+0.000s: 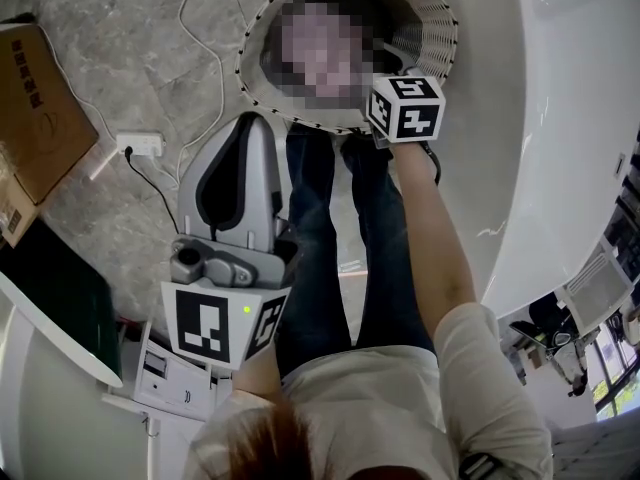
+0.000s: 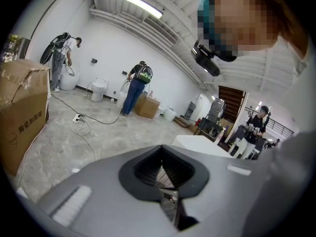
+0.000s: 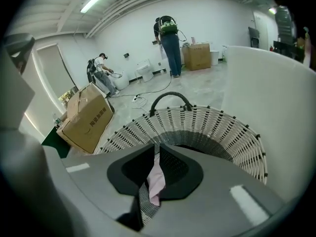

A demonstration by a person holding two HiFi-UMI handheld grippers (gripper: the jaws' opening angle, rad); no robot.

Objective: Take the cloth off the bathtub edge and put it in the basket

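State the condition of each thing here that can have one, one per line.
cloth: pinched, not yet dropped.
basket: upright, handle raised.
left gripper: shut, empty.
right gripper: shut on the cloth.
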